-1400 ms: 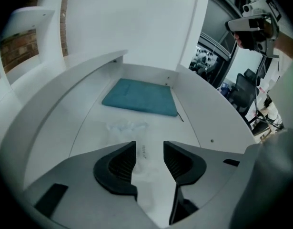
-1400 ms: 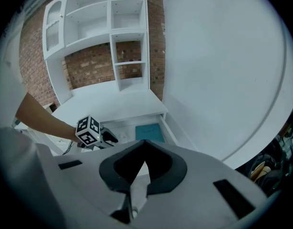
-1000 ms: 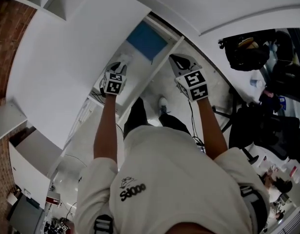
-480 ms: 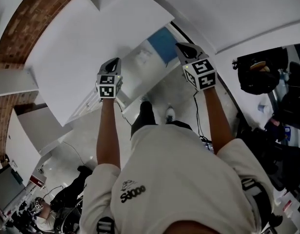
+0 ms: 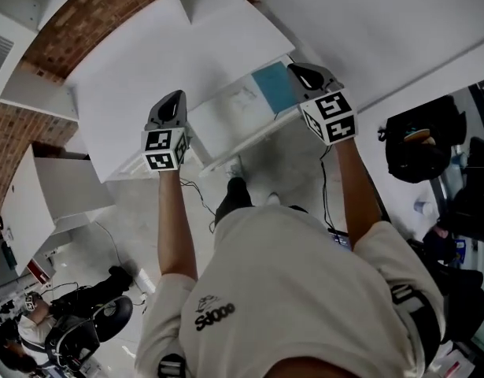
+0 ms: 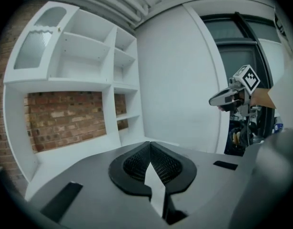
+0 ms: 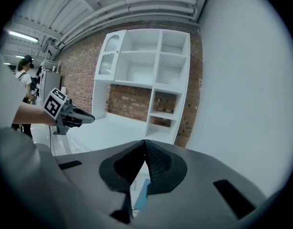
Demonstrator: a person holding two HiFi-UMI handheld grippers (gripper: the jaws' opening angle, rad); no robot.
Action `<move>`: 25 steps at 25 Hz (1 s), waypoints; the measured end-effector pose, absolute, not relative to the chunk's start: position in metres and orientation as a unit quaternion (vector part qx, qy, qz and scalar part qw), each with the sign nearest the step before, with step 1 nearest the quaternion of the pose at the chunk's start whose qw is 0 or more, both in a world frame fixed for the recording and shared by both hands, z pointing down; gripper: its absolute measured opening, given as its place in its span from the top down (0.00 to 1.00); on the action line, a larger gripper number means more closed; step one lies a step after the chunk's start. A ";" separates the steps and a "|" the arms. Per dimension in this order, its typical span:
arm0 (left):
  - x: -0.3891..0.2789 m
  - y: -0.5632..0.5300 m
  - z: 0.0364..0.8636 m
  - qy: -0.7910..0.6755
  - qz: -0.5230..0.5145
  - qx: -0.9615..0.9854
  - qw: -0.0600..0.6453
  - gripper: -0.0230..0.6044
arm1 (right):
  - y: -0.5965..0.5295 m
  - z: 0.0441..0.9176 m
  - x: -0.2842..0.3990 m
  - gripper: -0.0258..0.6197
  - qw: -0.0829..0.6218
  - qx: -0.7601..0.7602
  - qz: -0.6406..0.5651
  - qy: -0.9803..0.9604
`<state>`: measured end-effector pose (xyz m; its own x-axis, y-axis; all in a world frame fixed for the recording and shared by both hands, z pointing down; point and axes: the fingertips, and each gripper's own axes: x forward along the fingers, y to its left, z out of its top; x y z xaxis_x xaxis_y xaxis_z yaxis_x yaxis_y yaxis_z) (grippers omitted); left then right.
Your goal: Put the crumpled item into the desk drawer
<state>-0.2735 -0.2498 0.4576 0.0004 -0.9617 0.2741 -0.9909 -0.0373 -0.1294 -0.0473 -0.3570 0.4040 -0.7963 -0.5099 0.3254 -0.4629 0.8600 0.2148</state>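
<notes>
The desk drawer [image 5: 226,124] stands open under the white desk top [image 5: 139,77]. A blue sheet [image 5: 271,87] lies at its right end, and beside it a faint pale crumpled item [image 5: 242,95] lies on the drawer floor. My left gripper [image 5: 175,99] hovers left of the drawer over the desk top; its jaws are shut and empty, meeting at the tips [image 6: 149,144]. My right gripper [image 5: 304,73] hangs over the drawer's right end by the blue sheet, also shut with nothing held [image 7: 145,141]. Each gripper shows in the other's view: the right gripper [image 6: 227,97] and the left gripper [image 7: 72,116].
White shelving [image 7: 146,75] stands against a brick wall [image 7: 132,101] behind the desk. Cables [image 5: 196,189] trail on the floor under the drawer, near my shoes [image 5: 235,189]. A black bag [image 5: 411,144] sits at the right. A person [image 5: 37,313] sits at the lower left.
The left gripper was over the drawer by the crumpled item with its jaws apart; it has drawn back to the left and shut empty. The right gripper stays by the blue sheet.
</notes>
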 end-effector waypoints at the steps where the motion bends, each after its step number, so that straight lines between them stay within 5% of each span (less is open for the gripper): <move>1: -0.270 -0.241 0.448 -0.697 0.139 0.702 0.041 0.93 | -0.350 0.396 -0.047 0.95 0.183 0.252 -0.074 -0.947; 25: -0.183 -0.126 0.290 -0.719 0.119 0.674 -0.122 0.93 | -0.252 0.290 -0.013 0.95 0.098 0.210 -0.187 -0.955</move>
<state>-0.1834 -0.1257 0.2898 -0.0615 -0.9980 -0.0148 -0.9401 0.0629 -0.3350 -0.0131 -0.2524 0.2896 -0.8931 -0.4366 0.1080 -0.3637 0.8424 0.3976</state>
